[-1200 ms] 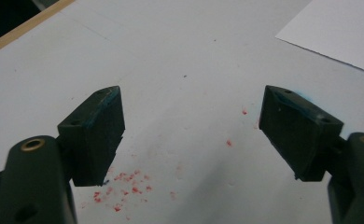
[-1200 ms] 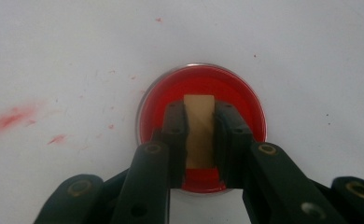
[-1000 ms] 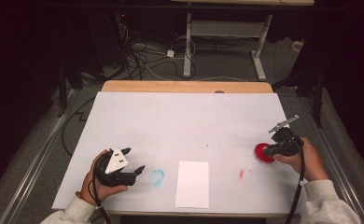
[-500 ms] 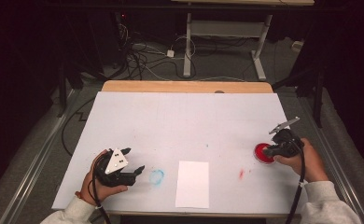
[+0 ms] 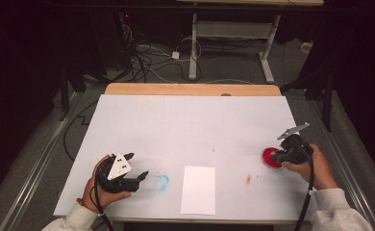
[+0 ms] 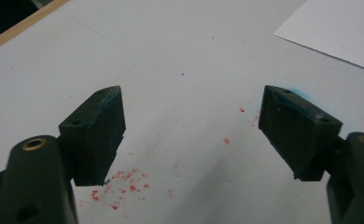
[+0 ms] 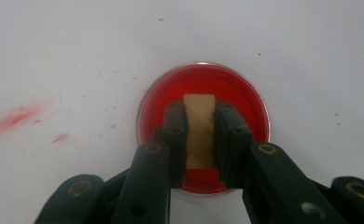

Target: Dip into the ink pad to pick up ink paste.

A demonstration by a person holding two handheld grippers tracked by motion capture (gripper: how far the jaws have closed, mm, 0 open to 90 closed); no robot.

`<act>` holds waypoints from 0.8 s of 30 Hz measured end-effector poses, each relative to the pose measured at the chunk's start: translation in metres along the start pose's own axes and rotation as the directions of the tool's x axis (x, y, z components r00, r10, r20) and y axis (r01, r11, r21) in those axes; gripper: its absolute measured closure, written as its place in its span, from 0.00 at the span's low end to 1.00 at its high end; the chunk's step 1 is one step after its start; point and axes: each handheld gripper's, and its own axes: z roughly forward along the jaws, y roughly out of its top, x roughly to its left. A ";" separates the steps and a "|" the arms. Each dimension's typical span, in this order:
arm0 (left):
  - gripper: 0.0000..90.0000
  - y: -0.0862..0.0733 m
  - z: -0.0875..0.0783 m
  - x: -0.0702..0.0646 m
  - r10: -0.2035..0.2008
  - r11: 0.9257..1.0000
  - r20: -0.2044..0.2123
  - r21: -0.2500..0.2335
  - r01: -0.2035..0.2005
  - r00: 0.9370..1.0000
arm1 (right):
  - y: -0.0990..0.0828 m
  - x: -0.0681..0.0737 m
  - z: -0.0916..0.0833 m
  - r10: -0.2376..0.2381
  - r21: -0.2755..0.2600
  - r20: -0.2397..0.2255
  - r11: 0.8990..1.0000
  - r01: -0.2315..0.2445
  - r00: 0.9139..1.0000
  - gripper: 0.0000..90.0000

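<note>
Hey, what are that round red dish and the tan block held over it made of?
The red dish looks like clear plastic or glass holding glossy red paint: a pale see-through rim rings it. The tan block in the right claw looks like matte wood or sponge; hard to tell.

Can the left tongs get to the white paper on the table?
Probably yes. The left tongs sit open on the table with nothing between the jaws, and the white paper lies flat close by. Between them there is just a blue smudge, so the way looks free.
</note>
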 end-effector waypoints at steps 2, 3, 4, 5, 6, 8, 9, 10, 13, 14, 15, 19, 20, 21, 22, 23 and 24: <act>0.25 0.000 0.000 0.000 0.001 1.000 0.000 -0.001 -0.001 1.000 | -0.001 0.000 0.000 -0.001 -0.005 0.000 1.000 0.001 1.000 0.85; 0.25 0.000 0.000 0.000 0.001 1.000 0.000 -0.001 -0.001 1.000 | -0.001 0.000 0.000 0.000 -0.006 -0.001 1.000 0.000 1.000 0.85; 0.25 0.000 0.000 0.000 0.000 1.000 0.000 -0.001 0.000 1.000 | -0.001 0.000 0.000 0.002 -0.005 -0.001 1.000 -0.002 1.000 0.85; 0.25 0.000 0.000 0.000 0.001 1.000 -0.001 -0.001 -0.001 1.000 | -0.001 0.001 0.000 0.002 -0.004 0.002 1.000 -0.002 1.000 0.85; 0.25 0.000 0.000 0.000 0.002 1.000 -0.002 0.000 -0.002 1.000 | -0.001 0.001 0.000 0.000 -0.004 0.005 1.000 0.000 1.000 0.85; 0.25 0.000 0.000 0.000 0.001 1.000 -0.004 -0.001 -0.001 1.000 | -0.001 0.001 0.000 -0.009 -0.008 0.007 1.000 0.010 1.000 0.85; 0.25 0.000 0.000 0.001 0.000 1.000 -0.004 -0.001 0.000 1.000 | -0.001 0.001 -0.001 -0.010 -0.009 0.007 1.000 0.011 1.000 0.85; 0.25 0.000 0.000 0.001 0.000 1.000 -0.004 -0.001 0.000 1.000 | -0.001 0.000 -0.003 -0.008 -0.014 -0.003 1.000 0.008 1.000 0.84; 0.25 0.000 0.000 0.001 0.002 1.000 -0.006 0.001 -0.002 1.000 | 0.000 0.001 -0.009 -0.007 -0.046 -0.001 0.999 0.007 1.000 0.84; 0.25 0.000 0.000 0.001 0.001 1.000 -0.006 0.001 -0.001 1.000 | 0.000 0.002 -0.013 -0.003 -0.055 0.005 0.998 0.003 1.000 0.84; 0.25 0.000 0.000 0.001 0.001 1.000 -0.006 0.001 -0.001 1.000 | 0.000 0.002 -0.013 -0.003 -0.055 0.005 0.998 0.003 1.000 0.84; 0.25 0.000 0.000 0.001 0.003 1.000 -0.006 0.004 -0.003 1.000 | 0.003 0.003 -0.032 -0.005 -0.119 0.010 0.993 0.006 1.000 0.84; 0.25 0.000 0.000 0.001 0.004 1.000 -0.006 0.005 -0.004 1.000 | 0.004 0.004 -0.035 -0.005 -0.133 0.013 0.991 0.007 1.000 0.84; 0.25 0.000 0.000 0.000 0.005 1.000 -0.006 0.006 -0.005 1.000 | 0.005 0.004 -0.038 -0.014 -0.143 0.017 0.990 0.016 1.000 0.84; 0.25 0.000 0.000 0.000 0.005 1.000 -0.006 0.006 -0.005 1.000 | 0.005 0.006 -0.040 -0.016 -0.143 0.023 0.989 0.019 1.000 0.84; 0.25 0.000 0.000 0.000 0.004 1.000 -0.006 0.004 -0.004 1.000 | 0.006 0.006 -0.042 -0.016 -0.146 0.030 0.989 0.020 0.999 0.84; 0.25 0.000 0.000 0.000 0.004 1.000 -0.007 0.004 -0.004 1.000 | 0.006 0.006 -0.043 -0.017 -0.151 0.031 0.988 0.022 0.999 0.84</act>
